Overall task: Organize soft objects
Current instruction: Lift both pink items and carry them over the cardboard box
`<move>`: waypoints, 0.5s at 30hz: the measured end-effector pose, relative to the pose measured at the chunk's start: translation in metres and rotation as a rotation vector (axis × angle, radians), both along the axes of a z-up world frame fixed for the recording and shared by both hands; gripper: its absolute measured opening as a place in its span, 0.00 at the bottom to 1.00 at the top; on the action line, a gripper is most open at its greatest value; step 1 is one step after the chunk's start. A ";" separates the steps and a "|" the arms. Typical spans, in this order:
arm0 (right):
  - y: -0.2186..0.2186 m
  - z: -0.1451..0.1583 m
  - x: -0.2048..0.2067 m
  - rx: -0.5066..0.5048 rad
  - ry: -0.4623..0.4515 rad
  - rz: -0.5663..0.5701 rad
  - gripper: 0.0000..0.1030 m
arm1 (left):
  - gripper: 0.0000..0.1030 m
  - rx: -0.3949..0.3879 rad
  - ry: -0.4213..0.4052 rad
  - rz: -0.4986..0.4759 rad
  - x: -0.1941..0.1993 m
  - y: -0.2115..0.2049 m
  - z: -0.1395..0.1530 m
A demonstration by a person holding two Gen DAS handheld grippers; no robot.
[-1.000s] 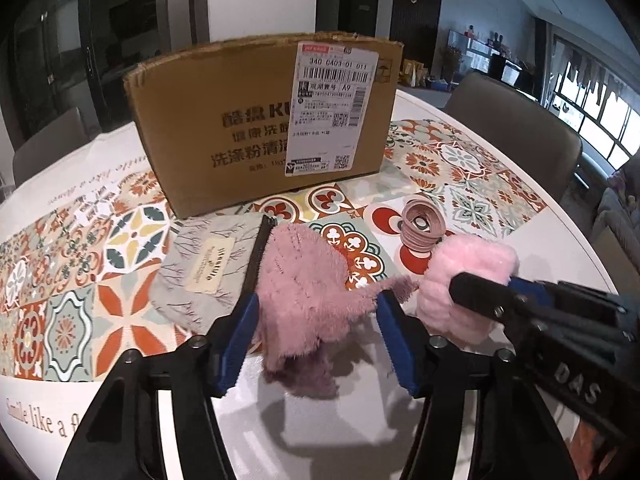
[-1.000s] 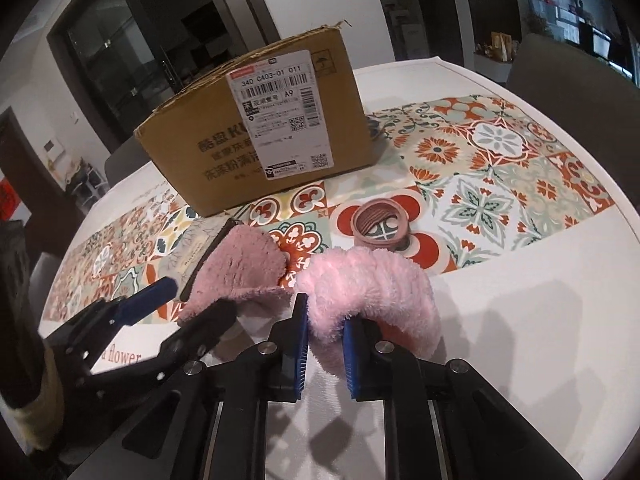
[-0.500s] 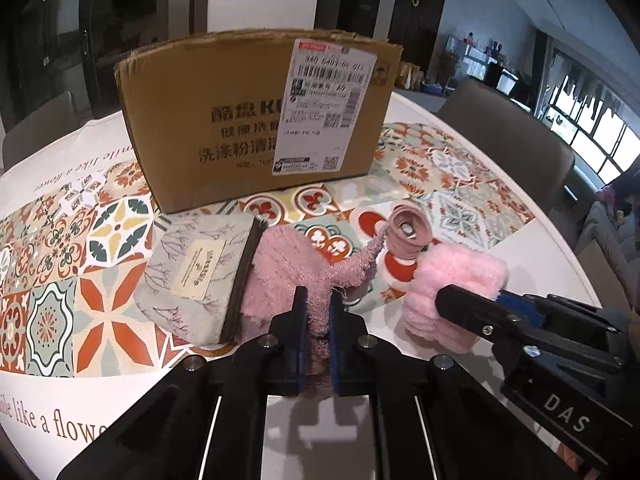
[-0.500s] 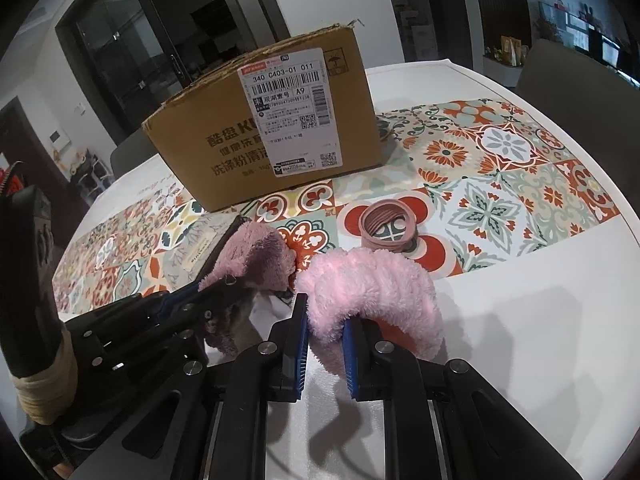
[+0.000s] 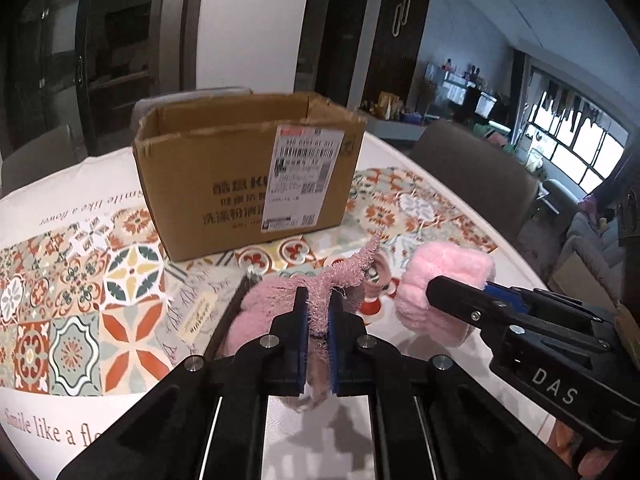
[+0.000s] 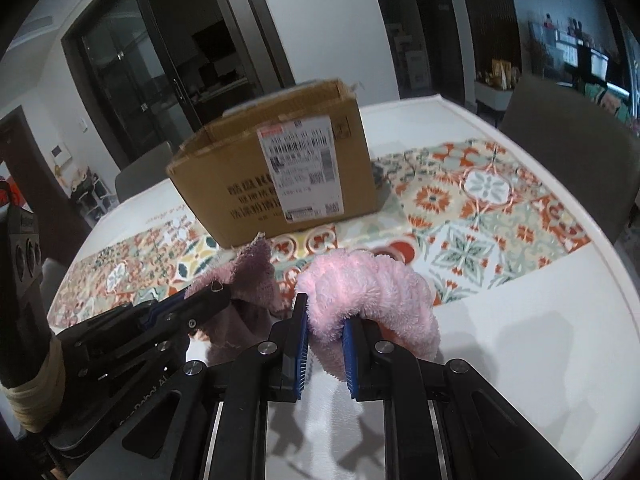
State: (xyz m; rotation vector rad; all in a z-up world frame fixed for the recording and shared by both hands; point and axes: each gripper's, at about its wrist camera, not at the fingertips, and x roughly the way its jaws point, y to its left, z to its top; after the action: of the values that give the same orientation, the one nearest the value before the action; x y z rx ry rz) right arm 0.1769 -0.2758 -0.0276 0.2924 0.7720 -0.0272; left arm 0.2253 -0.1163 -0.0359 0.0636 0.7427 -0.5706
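Patterned tablecloth (image 5: 132,264) covers the table; an open cardboard box (image 5: 224,184) stands far. Nearer, the right gripper (image 6: 324,344) clamps a pink fluffy band (image 6: 372,292); left of it, the left gripper (image 5: 318,320) pinches a mauve towel (image 5: 260,308).

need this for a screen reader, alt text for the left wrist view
The left gripper is shut on a mauve fuzzy cloth, with an open cardboard box behind it on a patterned tablecloth.
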 end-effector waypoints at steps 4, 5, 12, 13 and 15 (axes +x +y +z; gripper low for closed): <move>0.006 0.017 -0.003 -0.009 -0.029 -0.001 0.16 | 0.09 -0.012 -0.023 0.000 -0.003 0.008 0.019; 0.008 0.020 -0.004 -0.014 -0.034 0.000 0.16 | 0.09 -0.011 -0.029 0.001 -0.004 0.009 0.022; 0.019 0.049 -0.006 -0.037 -0.085 0.005 0.16 | 0.09 -0.030 -0.081 0.001 -0.006 0.020 0.049; 0.020 0.052 -0.006 -0.039 -0.093 0.006 0.16 | 0.09 -0.035 -0.089 0.000 -0.006 0.021 0.053; 0.023 0.060 -0.005 -0.046 -0.107 0.009 0.16 | 0.09 -0.042 -0.106 0.002 -0.005 0.023 0.059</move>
State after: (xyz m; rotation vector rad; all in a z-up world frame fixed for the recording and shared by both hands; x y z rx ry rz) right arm 0.1718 -0.2529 0.0328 0.2446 0.6654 -0.0208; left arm 0.2199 -0.0929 0.0231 0.0537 0.6277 -0.5764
